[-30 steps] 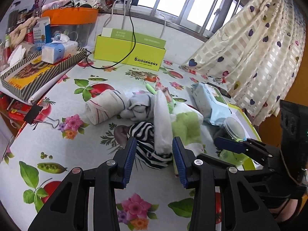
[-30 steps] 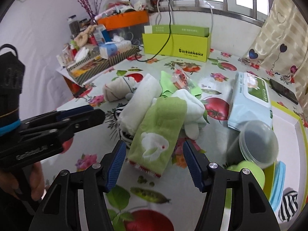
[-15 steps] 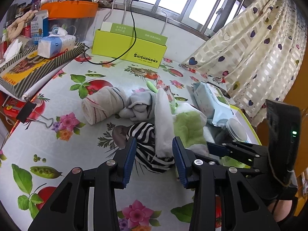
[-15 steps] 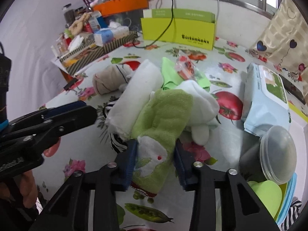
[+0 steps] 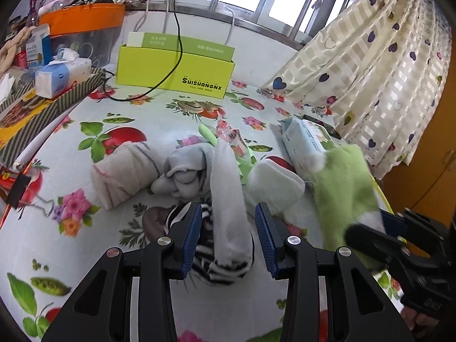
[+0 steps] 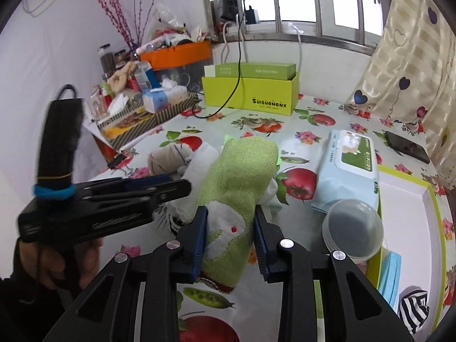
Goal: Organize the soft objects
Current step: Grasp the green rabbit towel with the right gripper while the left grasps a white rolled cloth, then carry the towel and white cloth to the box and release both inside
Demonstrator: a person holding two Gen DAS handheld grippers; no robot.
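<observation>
Right wrist view: right gripper [image 6: 230,238] jaws, just closing, pinch the green terry towel with rabbit motif [image 6: 238,188] near one end, lifted; its sagging tail could snag the pile. Left gripper [image 5: 228,238] straddles the white rolled cloth [image 5: 229,199], jaws wide.

This is a lived-in room of a home, seen over a table [image 5: 71,245] spread with an oilcloth printed with fruit, flowers and pea pods. A cream curtain [image 5: 379,65] dotted with hearts hangs beside a barred window [image 6: 322,2]. Household clutter crowds the far edge of the table: a lime-green gift box [image 5: 173,69] with a black cable trailing over it, a pack of tissues [image 5: 61,75], an orange-lidded storage bin [image 6: 178,55], bottles and small cartons, and a spray of purple decorative branches [image 6: 119,20]. Rolled socks and small towels [image 5: 125,173] lie loose on the cloth, beside a pack of wet wipes [image 6: 349,171] and a phone [image 6: 406,146].
</observation>
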